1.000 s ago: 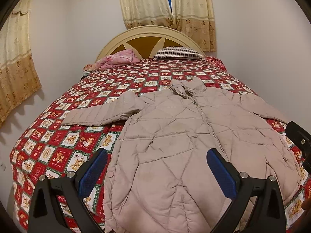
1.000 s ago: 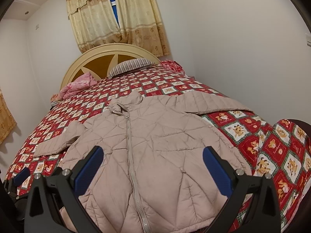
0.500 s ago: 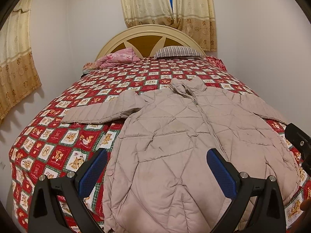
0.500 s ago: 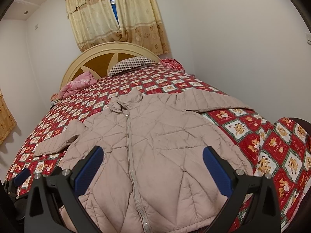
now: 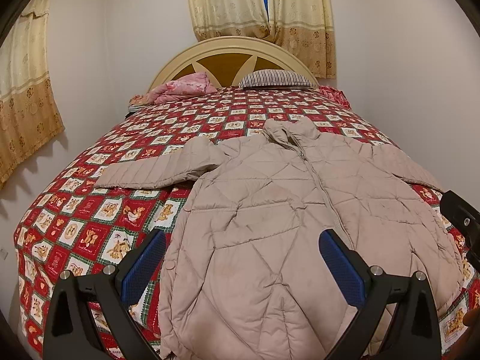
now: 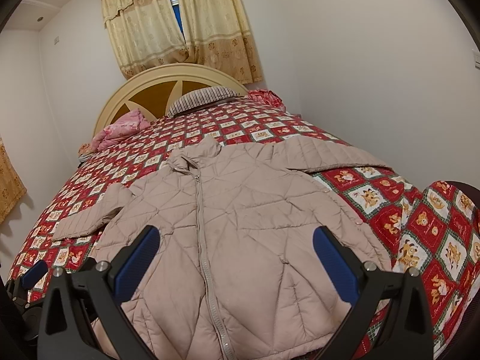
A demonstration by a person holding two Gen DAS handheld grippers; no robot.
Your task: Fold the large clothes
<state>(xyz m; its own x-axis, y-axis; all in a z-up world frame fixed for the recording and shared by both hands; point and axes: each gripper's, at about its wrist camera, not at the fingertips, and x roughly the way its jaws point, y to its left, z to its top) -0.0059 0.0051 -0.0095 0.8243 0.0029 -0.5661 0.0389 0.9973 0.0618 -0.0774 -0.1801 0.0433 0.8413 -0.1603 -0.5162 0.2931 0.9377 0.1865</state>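
A beige quilted jacket [image 5: 285, 210] [image 6: 240, 219] lies flat and zipped on the bed, collar toward the headboard, both sleeves spread sideways. My left gripper [image 5: 241, 258] hovers open above the jacket's lower left part, its blue pads [image 5: 144, 264] wide apart with nothing between them. Over the lower hem my right gripper [image 6: 235, 258] is open too, empty. The right gripper's body [image 5: 462, 219] shows at the right edge of the left wrist view. The left gripper's blue pad [image 6: 34, 273] shows at the left edge of the right wrist view.
The bed carries a red patchwork bedspread [image 5: 90, 222] [image 6: 420, 225]. A pink blanket [image 5: 183, 88] and a striped pillow [image 5: 276, 79] lie by the cream headboard [image 5: 240, 48]. White walls close in on both sides. Yellow curtains [image 5: 261, 3] hang behind and at the left [image 5: 24, 105].
Both views have crept slightly forward and down toward the jacket. The jacket has not moved and both grippers stay open.
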